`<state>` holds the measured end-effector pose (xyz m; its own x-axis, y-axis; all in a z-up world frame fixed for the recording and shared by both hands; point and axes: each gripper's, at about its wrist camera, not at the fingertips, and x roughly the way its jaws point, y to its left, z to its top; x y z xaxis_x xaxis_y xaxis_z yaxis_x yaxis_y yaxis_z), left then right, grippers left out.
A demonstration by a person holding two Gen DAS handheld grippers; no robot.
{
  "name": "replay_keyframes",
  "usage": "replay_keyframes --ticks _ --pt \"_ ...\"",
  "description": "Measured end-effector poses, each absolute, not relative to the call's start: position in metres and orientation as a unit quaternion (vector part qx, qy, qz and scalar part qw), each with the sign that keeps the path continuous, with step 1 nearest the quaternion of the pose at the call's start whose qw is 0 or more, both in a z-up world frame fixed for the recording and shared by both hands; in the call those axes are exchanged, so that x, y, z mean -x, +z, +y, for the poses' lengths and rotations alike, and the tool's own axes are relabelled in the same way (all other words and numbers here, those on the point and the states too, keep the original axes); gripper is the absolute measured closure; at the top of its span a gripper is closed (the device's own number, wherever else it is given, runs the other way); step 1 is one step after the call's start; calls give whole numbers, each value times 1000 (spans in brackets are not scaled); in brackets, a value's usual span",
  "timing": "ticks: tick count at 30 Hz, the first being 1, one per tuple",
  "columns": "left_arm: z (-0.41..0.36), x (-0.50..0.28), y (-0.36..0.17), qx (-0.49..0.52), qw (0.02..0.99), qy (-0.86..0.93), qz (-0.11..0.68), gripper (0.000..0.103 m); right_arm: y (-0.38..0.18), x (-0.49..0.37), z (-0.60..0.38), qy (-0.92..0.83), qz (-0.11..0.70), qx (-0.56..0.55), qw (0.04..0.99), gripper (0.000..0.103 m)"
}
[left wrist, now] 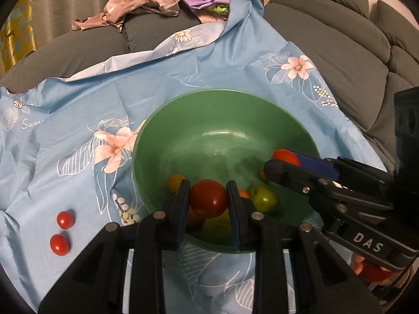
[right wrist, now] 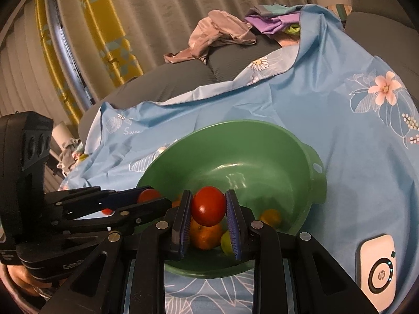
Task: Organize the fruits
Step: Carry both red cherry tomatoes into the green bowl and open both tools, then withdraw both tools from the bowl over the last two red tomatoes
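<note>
Tomatoes are filling both grippers, and the green bowl (left wrist: 222, 120) is the thing everything is gathering around. The left gripper (left wrist: 208, 198) is clenching a red tomato (left wrist: 208, 198) between its pads, hanging just over the bowl's near rim. The right gripper (right wrist: 208, 206) is gripping another red tomato (right wrist: 208, 206) the same way, above the near part of the bowl; from the left wrist view it is reaching in from the bowl's right side (left wrist: 281, 162). Under the two held tomatoes, fruit is sitting on the bowl's floor: an orange one (right wrist: 207, 235), a green one (left wrist: 263, 198), a yellow one (left wrist: 176, 181) and a smaller yellow-orange one (right wrist: 271, 217). Two small red tomatoes (left wrist: 62, 231) are lying on the blue floral cloth (left wrist: 183, 73) well to the left of the bowl, close to each other. A white device (right wrist: 377, 269) is resting on the cloth to the right of the bowl. Beyond the bowl, crumpled clothes (left wrist: 138, 2) are heaped on the grey sofa (left wrist: 327, 52), and curtains (right wrist: 162, 7) are hanging farther back.
</note>
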<state>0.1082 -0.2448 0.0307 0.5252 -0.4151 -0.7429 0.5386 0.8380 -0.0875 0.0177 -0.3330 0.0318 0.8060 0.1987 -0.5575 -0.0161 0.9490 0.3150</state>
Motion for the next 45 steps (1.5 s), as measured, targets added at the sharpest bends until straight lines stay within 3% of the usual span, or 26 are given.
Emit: replay_keyframes --ticks 10,13,16,20,24,27,45 --pt "-245 -112 25 -73 871 -256 413 72 29 -19 -338 46 310 -157 937 75" --pt "-244 -111 27 -66 874 -255 407 43 27 -18 -342 40 310 -165 935 75" --pt "-241 -111 31 -62 879 -250 401 38 27 -17 -343 34 309 -167 936 70" --pt "-232 -106 40 -56 892 -234 382 21 28 -16 -344 30 306 -168 937 68" --pt "-211 -99 46 -37 905 -208 370 17 29 -15 -344 30 299 -169 939 67" --pt "-191 -93 47 -24 910 -185 369 8 30 -14 -344 29 295 -177 939 54" --pt "-113 -61 11 21 897 -110 427 4 45 -18 -277 128 266 -127 947 53"
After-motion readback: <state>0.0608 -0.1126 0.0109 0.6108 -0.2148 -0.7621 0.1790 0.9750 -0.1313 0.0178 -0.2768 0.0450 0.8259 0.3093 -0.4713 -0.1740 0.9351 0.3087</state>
